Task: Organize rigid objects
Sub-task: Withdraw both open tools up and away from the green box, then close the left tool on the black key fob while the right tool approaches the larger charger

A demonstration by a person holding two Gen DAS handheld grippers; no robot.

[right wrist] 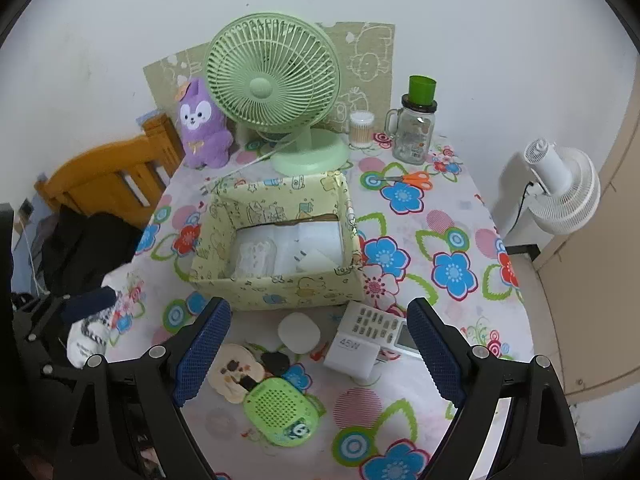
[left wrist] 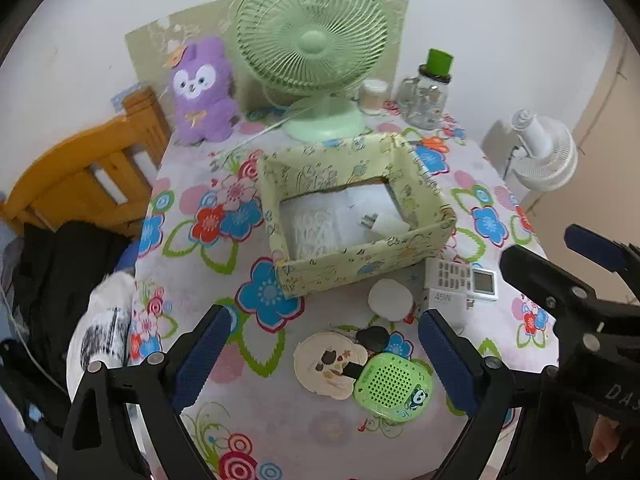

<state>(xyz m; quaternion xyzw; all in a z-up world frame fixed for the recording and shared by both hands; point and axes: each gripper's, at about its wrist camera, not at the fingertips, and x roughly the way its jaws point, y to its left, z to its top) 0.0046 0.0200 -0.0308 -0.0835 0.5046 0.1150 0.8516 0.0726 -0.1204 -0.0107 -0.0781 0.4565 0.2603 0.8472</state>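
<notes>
Nearest the lens in the right wrist view, the right gripper point(right wrist: 318, 356) hangs with its blue-padded fingers point(right wrist: 202, 354) spread wide and nothing between them, tilted down over the cluster of small items at the lower middle of the frame. The left gripper point(left wrist: 324, 360) is posed the same way in its own view, fingers wide apart and empty, and the right one shows at its right edge.

Lowest in the frame lies the green speaker point(right wrist: 281, 411), a flat hard plastic shell, probably light but smooth; its two longer sides look the best place to pinch. Touching it is a cream shell-like disc point(right wrist: 236, 374) with a small black piece point(right wrist: 275, 360) beside; thin and flat, it may be hard to get under. Just above sit a white round puck point(right wrist: 299, 333), a white 45W charger point(right wrist: 352, 354) and a white remote point(right wrist: 378, 326); the charger is blocky and stiff, likely the heaviest, and its flat faces suit a firm squeeze.

Further up the flowered worktop point(right wrist: 452, 360) stands the yellow patterned box point(right wrist: 280, 286), open-topped, already holding a white plug and a pale packet, so it is probably the destination
</notes>
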